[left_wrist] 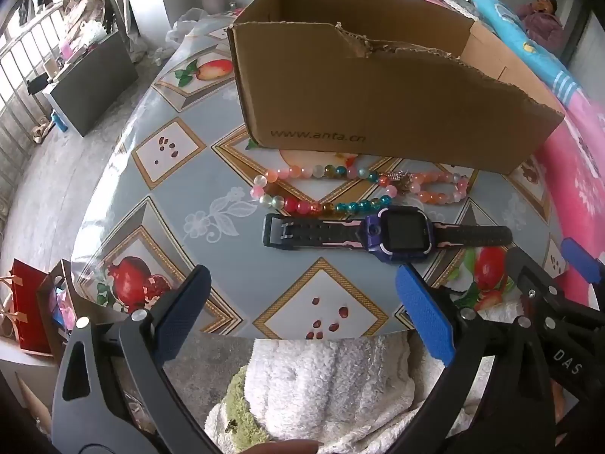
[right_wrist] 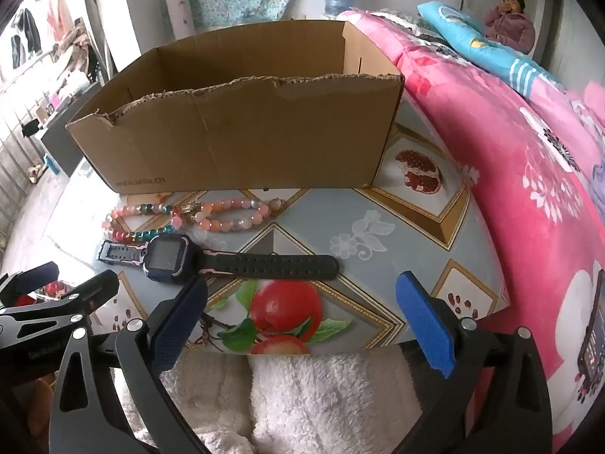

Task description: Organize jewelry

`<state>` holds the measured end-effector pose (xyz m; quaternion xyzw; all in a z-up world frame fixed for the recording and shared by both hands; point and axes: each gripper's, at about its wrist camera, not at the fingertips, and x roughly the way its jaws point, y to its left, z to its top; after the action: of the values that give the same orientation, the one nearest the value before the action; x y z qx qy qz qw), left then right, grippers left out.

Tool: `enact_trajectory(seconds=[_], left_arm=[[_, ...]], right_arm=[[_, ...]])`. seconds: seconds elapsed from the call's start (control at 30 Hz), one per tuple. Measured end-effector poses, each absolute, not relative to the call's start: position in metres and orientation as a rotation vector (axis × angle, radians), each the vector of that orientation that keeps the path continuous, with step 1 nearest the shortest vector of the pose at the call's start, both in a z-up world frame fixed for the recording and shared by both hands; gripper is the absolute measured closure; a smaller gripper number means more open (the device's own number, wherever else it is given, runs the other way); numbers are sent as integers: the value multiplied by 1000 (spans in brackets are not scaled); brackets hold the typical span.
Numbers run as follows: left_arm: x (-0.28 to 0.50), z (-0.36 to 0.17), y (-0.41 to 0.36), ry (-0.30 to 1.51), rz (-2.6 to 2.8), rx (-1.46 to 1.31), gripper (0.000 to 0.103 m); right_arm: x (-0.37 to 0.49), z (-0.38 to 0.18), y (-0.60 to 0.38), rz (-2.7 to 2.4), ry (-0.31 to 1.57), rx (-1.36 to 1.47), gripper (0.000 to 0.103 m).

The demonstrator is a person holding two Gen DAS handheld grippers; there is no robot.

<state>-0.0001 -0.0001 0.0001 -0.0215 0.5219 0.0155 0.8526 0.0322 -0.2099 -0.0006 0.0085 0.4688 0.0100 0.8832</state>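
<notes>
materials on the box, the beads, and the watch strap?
Box: brown corrugated cardboard, matte; the torn top edge shows fluting.
Bead strings: glossy, partly translucent round beads, looks like glass or acrylic; cannot tell which.
Watch strap: matte black with rows of holes and pink trim, probably silicone or soft rubber; the case looks like purple plastic.

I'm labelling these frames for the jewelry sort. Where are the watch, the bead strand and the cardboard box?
watch (left_wrist: 399, 232), left wrist view, on its dark screen.
bead strand (left_wrist: 302, 171), left wrist view, on pink beads of its upper run.
cardboard box (right_wrist: 242, 136), right wrist view, on its front wall.
</notes>
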Motion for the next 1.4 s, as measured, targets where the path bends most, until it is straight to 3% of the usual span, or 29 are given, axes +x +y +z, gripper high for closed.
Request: enact_trajectory(seconds=[1.4], left_arm=[[1,-4,0,1103,32,-54,8]], right_arm=[[32,3,-209,8,971,5,6]])
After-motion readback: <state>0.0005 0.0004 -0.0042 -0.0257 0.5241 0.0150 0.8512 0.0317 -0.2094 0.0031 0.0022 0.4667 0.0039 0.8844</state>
